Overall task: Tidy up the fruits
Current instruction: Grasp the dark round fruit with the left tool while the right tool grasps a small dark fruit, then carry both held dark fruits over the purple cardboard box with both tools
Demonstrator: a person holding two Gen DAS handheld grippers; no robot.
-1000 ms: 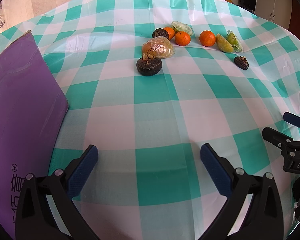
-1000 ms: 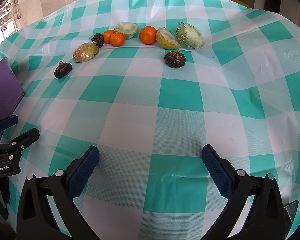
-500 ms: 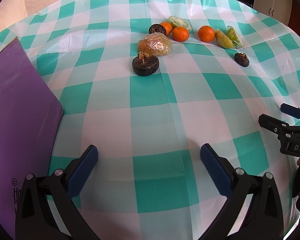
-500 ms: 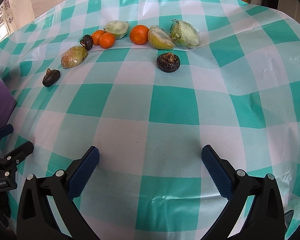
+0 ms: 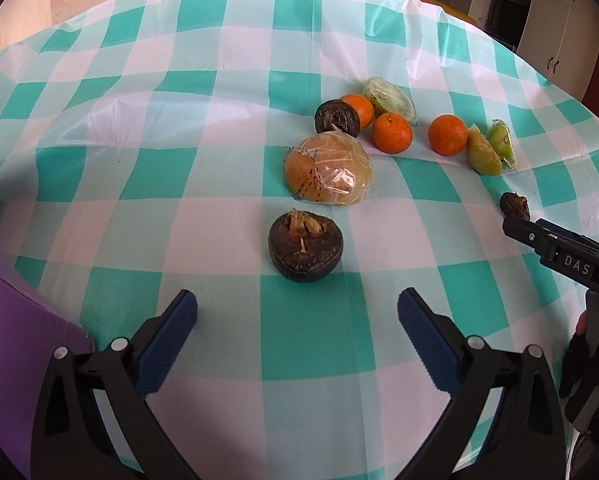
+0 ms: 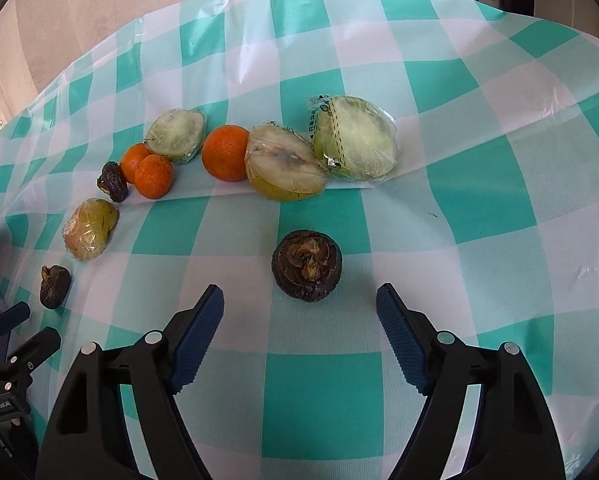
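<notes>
With both claws spread wide and empty, the left claw [image 5: 297,308] before one dark fruit [image 5: 305,249] and the right claw [image 6: 299,304] before another [image 6: 307,265] mid-counter, either round fruit could roll away if nudged.

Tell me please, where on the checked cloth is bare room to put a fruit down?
The wide stretch of teal-and-white checked tablecloth right of the dark brown wrinkled fruit and below the plastic-wrapped pale green half fruit is bare. So is the far side behind the wrapped yellow-brown fruit. It is crowded along the curved row around the round orange tangerine.
</notes>
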